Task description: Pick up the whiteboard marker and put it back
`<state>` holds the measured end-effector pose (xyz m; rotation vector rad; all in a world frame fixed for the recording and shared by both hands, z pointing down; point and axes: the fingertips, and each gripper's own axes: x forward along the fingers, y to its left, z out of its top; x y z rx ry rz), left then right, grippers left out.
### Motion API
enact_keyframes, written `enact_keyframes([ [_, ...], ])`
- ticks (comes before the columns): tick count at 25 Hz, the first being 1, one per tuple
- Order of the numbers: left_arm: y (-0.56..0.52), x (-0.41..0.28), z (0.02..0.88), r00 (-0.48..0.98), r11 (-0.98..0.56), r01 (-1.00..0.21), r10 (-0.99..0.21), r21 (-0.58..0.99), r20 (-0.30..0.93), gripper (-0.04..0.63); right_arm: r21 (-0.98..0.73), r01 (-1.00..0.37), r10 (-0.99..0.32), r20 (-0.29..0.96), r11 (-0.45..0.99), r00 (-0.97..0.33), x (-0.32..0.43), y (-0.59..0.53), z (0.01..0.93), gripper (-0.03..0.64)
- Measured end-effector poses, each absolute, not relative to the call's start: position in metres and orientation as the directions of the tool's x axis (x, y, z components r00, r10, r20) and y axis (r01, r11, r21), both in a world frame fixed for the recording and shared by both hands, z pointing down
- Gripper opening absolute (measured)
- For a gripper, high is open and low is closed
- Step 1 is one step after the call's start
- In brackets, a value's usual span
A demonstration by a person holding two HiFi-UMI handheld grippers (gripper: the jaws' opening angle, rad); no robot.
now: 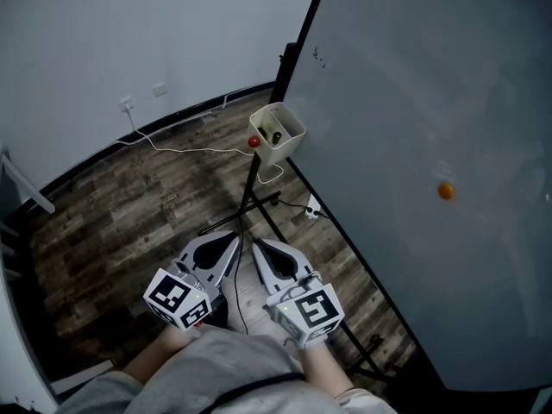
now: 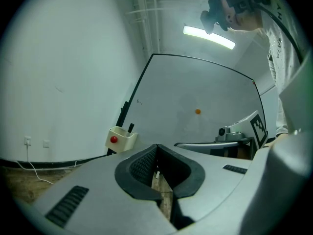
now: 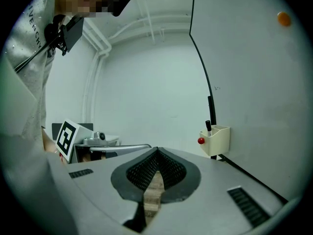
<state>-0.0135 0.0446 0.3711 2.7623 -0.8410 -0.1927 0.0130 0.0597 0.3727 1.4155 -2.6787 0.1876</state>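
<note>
At the whiteboard's (image 1: 414, 102) lower corner, marker (image 3: 208, 126) stood in box (image 3: 221, 140); your left gripper (image 2: 157, 146), right gripper (image 3: 157, 148): jaws pressed together, empty.

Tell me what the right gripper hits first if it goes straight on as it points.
Probably the white wall: the right gripper, jaws shut and empty, aims left of the marker holder and the whiteboard. Depth is hard to judge.
</note>
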Motion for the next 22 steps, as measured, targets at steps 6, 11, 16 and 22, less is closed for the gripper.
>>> enact_keyframes([
  [6, 0.060, -0.020, 0.366, 0.818, -0.799, -0.538, -0.572, 0.269, -0.063, 0.015, -0.048, -0.819, -0.807, 0.147, 0.572, -0.572, 0.007, 0.074, 0.367, 0.018],
  [11, 0.078, -0.023, 0.359, 0.811, -0.791, -0.538, -0.580, 0.290, -0.077, 0.015, -0.056, -0.804, -0.793, 0.132, 0.593, -0.594, 0.001, 0.093, 0.361, 0.020],
  [16, 0.105, -0.025, 0.363, 0.801, -0.779, -0.549, -0.594, 0.303, -0.077, 0.015, -0.049, -0.806, -0.793, 0.153, 0.589, -0.589, 0.002, 0.118, 0.365, 0.018],
  [22, 0.142, -0.033, 0.369, 0.791, -0.760, -0.561, -0.609, 0.328, -0.056, 0.015, -0.067, -0.798, -0.781, 0.172, 0.599, -0.601, -0.004, 0.159, 0.367, 0.018],
])
